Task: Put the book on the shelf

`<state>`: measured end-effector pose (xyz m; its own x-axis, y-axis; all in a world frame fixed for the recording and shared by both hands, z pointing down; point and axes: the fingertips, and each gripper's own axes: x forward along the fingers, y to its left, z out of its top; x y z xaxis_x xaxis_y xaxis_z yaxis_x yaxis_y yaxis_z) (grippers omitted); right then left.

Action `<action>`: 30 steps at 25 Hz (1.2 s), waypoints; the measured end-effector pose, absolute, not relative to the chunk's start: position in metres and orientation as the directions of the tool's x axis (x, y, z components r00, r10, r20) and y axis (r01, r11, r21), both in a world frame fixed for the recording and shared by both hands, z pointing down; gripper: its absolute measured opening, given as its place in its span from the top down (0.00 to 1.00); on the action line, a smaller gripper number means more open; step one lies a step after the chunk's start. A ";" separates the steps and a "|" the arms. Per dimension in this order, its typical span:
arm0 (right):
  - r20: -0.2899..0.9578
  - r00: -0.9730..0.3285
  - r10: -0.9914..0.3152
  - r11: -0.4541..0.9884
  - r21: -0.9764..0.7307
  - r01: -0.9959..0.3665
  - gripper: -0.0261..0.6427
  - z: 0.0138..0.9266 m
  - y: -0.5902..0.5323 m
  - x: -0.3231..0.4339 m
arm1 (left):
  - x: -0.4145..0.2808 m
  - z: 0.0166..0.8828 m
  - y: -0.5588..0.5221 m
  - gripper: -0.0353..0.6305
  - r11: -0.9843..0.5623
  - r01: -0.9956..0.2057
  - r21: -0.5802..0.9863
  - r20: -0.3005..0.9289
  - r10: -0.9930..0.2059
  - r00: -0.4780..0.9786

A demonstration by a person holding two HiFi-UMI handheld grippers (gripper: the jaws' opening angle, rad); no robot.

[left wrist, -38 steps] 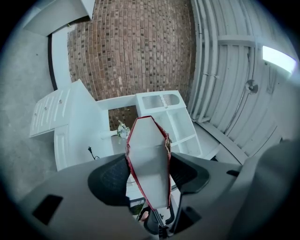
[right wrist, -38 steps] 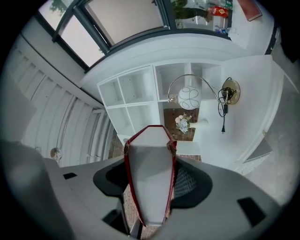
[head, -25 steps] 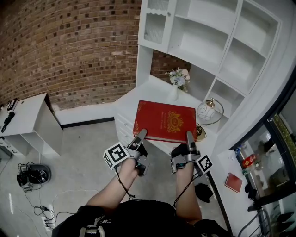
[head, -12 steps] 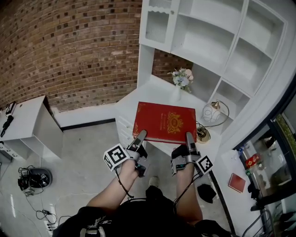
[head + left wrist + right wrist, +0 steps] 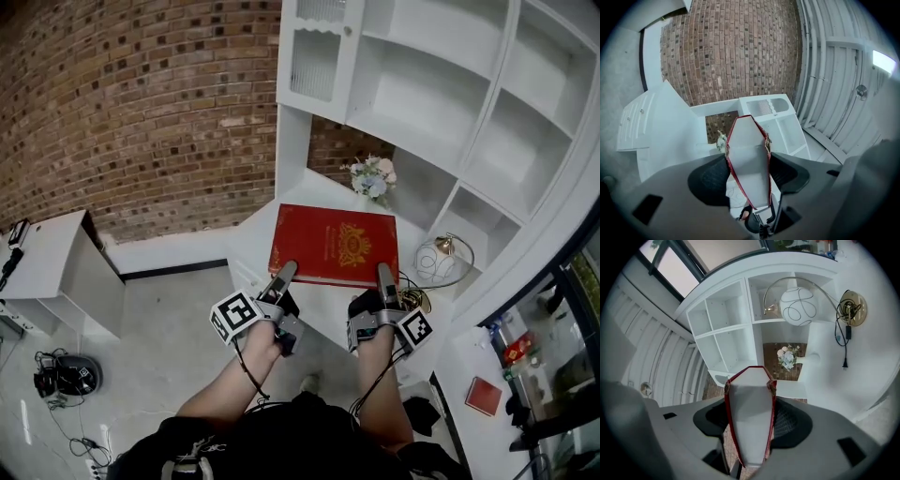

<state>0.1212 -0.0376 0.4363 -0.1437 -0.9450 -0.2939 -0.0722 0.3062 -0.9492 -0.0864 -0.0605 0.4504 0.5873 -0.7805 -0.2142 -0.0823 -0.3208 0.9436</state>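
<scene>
Your left gripper point(image 5: 284, 272) and right gripper point(image 5: 384, 275) are each clamped on the near edge of the red book point(image 5: 335, 246), holding it flat over the white surface point(image 5: 251, 232), so it looks picked up but not yet shelved. Open bays of the shelf point(image 5: 427, 89) wait at twelve to one o'clock. Mind the flower vase point(image 5: 372, 178) at the book's twelve o'clock and the globe lamp point(image 5: 439, 260) at its three o'clock.

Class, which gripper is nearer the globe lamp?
Right. The right gripper holds the red book beside the lamp; the left gripper holds its opposite corner, farther away.
</scene>
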 end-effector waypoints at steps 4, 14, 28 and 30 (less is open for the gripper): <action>-0.284 -0.137 -0.949 0.296 -0.953 -0.070 0.58 0.426 -0.091 0.145 | -0.063 0.437 -0.115 0.54 -0.327 -0.082 0.942 -0.223 -0.787 0.575; -0.277 -0.119 -0.953 0.287 -0.955 -0.079 0.58 0.402 -0.188 0.211 | 0.004 0.416 -0.220 0.54 -0.335 -0.077 0.939 -0.240 -0.798 0.552; -0.269 -0.109 -0.957 0.277 -0.959 -0.068 0.57 0.406 -0.242 0.255 | 0.049 0.409 -0.279 0.54 -0.344 -0.097 0.934 -0.247 -0.817 0.521; -0.266 -0.099 -0.959 0.273 -0.959 -0.071 0.57 0.407 -0.245 0.260 | 0.055 0.407 -0.285 0.54 -0.354 -0.079 0.932 -0.261 -0.805 0.533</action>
<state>0.2596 -0.2446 0.4068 -0.0985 -0.9590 -0.2656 -0.0705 0.2730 -0.9594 0.0550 -0.2852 0.4068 0.5327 -0.8050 -0.2612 -0.0787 -0.3544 0.9318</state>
